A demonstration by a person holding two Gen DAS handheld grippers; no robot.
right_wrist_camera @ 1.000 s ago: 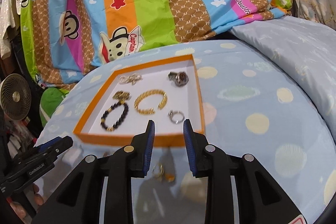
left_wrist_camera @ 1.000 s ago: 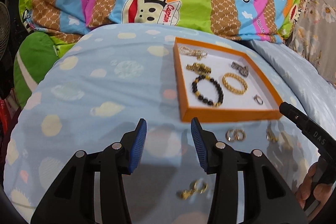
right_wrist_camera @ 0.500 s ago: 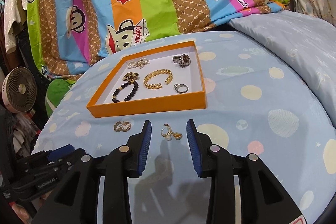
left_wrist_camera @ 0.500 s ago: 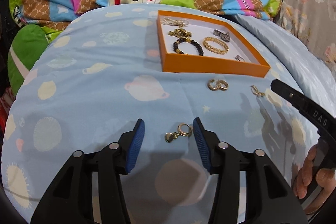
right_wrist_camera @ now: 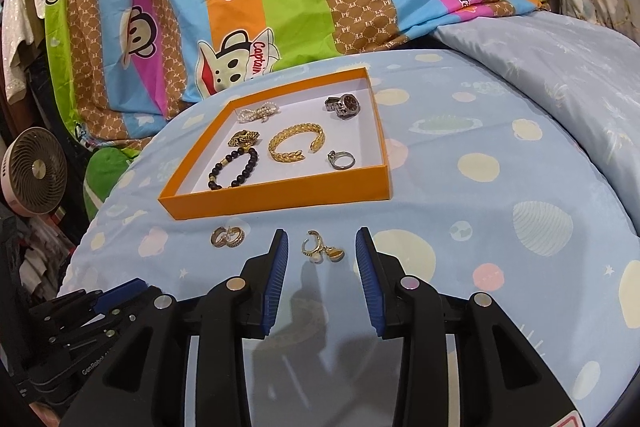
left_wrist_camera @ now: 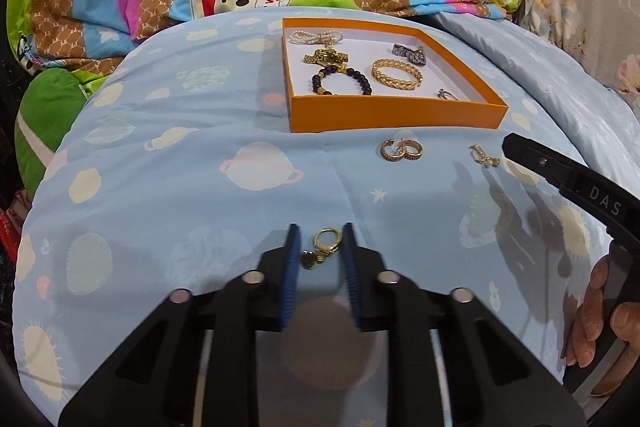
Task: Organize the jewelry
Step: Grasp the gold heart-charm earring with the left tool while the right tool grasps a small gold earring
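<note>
My left gripper (left_wrist_camera: 320, 245) narrowly brackets a gold heart earring (left_wrist_camera: 322, 247), right gripper (right_wrist_camera: 321, 247) wide around another charm earring (right_wrist_camera: 322, 247) at six o'clock of the orange tray (right_wrist_camera: 280, 197)

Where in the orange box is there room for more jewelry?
The orange box has bare white floor between the pearl bow and the watch, and right of the silver ring. Its left side is crowded.

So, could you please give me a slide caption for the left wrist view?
Left tongs open around a gold charm earring on the blue bedspread, orange jewelry tray beyond.
</note>
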